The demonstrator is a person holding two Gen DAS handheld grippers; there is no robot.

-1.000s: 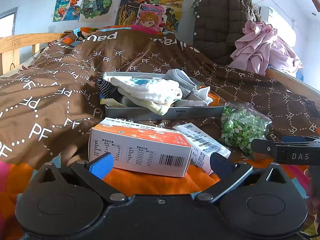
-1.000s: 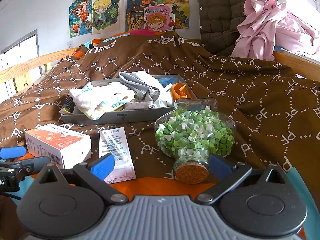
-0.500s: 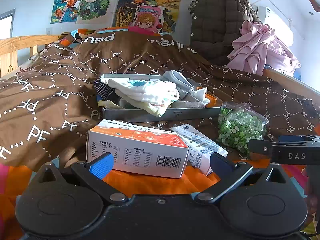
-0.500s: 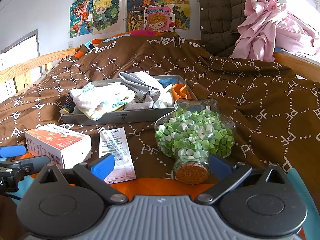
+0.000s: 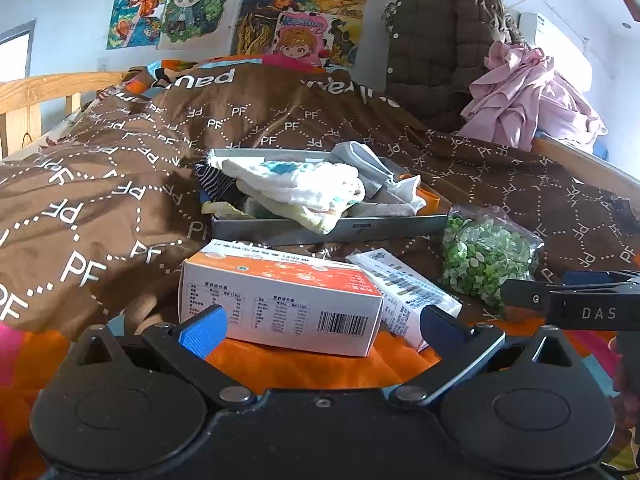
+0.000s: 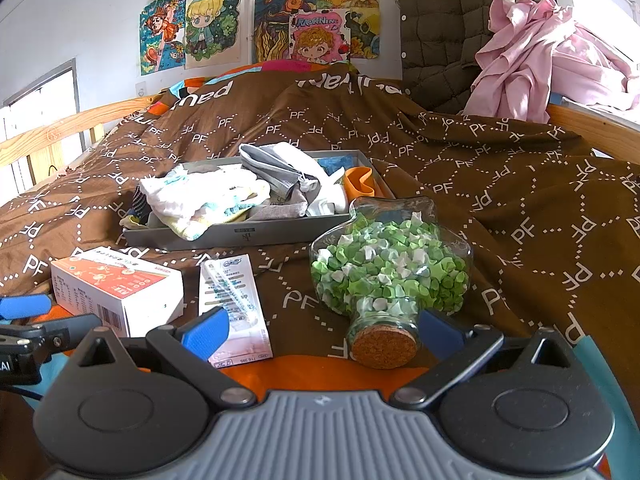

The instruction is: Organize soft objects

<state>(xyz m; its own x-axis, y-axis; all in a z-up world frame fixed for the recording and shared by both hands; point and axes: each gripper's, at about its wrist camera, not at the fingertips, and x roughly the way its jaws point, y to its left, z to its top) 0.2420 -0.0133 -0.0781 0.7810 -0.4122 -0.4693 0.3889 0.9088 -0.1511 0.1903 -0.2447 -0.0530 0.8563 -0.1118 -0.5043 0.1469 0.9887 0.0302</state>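
Observation:
A grey tray (image 5: 392,226) (image 6: 280,232) on the brown quilt holds a heap of soft cloths: a white towel (image 5: 304,188) (image 6: 200,196), grey cloth (image 6: 276,168), striped socks (image 5: 218,186) and an orange item (image 6: 360,182). My left gripper (image 5: 320,324) is open and empty, close behind an orange-and-white box (image 5: 280,300). My right gripper (image 6: 324,330) is open and empty, with the cork of a glass jar of green paper stars (image 6: 388,276) just ahead of its right finger.
A flat white packet (image 6: 234,300) (image 5: 404,292) lies between box (image 6: 116,284) and jar (image 5: 484,256). The right gripper's side shows in the left wrist view (image 5: 576,304). Wooden bed rails, a brown jacket (image 6: 448,32) and pink clothes (image 6: 536,48) stand behind.
The left gripper has dipped slightly lower and nearer the orange-and-white box. The right gripper and all objects have stayed still.

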